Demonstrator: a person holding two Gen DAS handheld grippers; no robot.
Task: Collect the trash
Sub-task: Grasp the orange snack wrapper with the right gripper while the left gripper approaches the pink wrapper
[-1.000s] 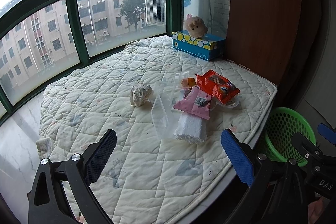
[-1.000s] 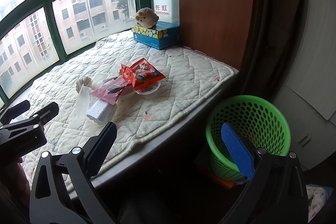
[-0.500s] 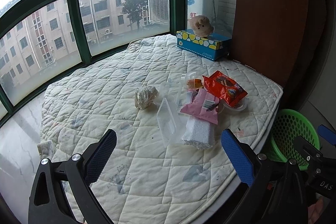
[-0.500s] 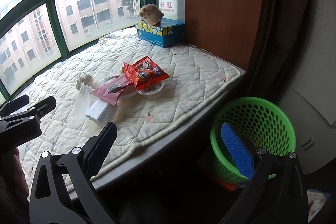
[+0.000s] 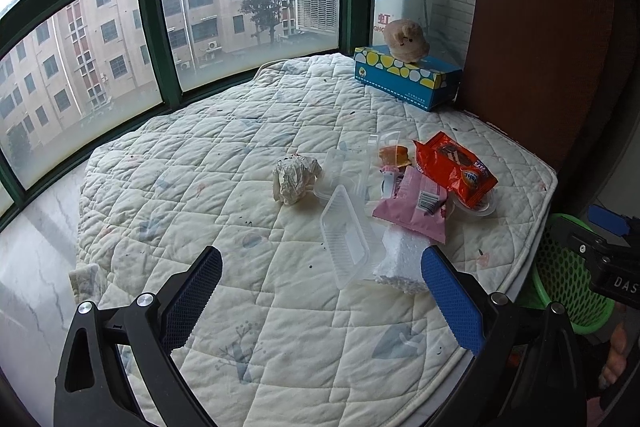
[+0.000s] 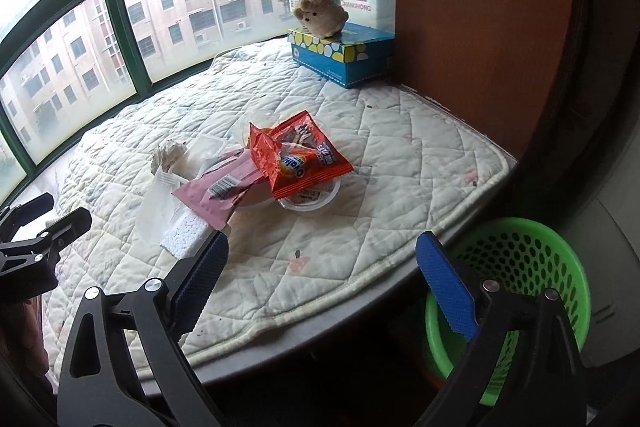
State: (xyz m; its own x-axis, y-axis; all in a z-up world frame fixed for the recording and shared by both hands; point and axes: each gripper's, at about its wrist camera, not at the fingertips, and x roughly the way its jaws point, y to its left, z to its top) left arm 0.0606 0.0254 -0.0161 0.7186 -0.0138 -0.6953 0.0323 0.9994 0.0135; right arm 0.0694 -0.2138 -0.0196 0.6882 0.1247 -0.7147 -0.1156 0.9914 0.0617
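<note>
Approach step: left gripper [image 5: 320, 291] and right gripper [image 6: 320, 279] both released, empty. Next: grasp white foam block [image 5: 400, 259] beside green mesh plastic basket [image 6: 520, 267].

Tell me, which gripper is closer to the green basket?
Right. The right gripper hangs at the mattress edge, with the green basket just beside it; the left gripper is over the mattress, farther away.

Green basket [image 5: 568, 291] half hidden behind tongs; foam block [image 6: 182, 235] partly under pink wrapper [image 6: 216, 193].
</note>
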